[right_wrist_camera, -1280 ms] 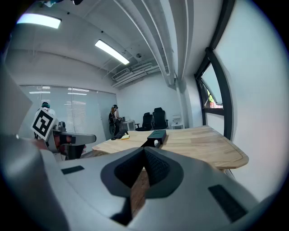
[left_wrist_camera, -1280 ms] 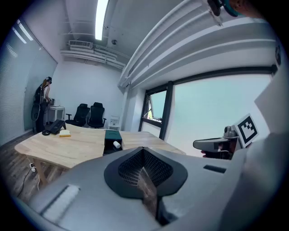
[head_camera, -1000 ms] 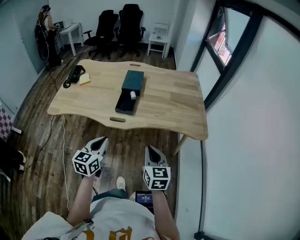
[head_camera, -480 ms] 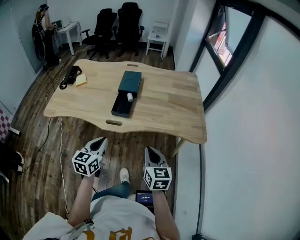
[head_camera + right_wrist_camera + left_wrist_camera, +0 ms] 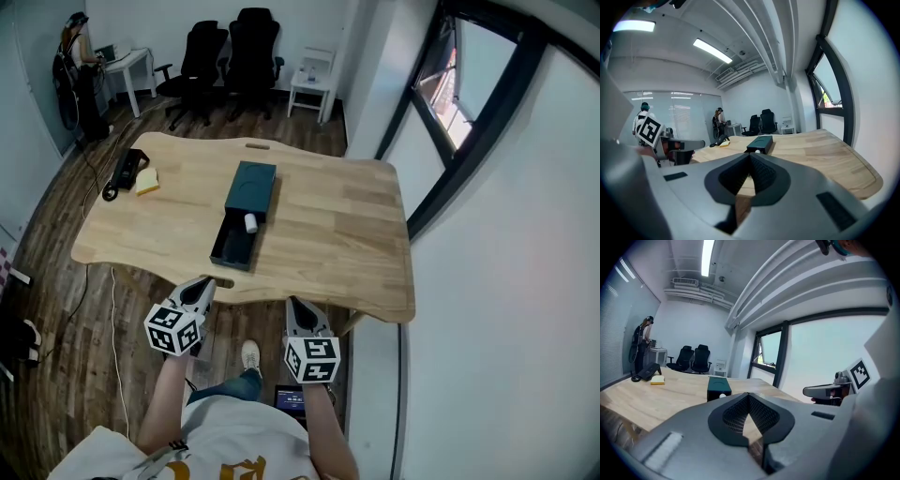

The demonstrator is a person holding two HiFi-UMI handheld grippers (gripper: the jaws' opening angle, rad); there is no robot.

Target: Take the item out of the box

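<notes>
Upper centre of the head view: wooden surface (image 5: 328,216) carrying a dark box (image 5: 251,183), its tray (image 5: 230,248) slid out toward the lower frame. A small white item (image 5: 250,223) lies in the tray, right at the box's mouth. Lower left, left hand-held gripper (image 5: 207,282); lower centre, right hand-held gripper (image 5: 297,303). Both are by the surface's near edge, well apart from the box. Black device (image 5: 125,169) and yellow pad (image 5: 147,183) sit at the surface's upper left. Left gripper view: jaws clenched tip to tip, nothing between; box centre-left beyond them, item at its front. Right gripper view: jaws clenched, empty; box with item centre frame, beyond the tips.
</notes>
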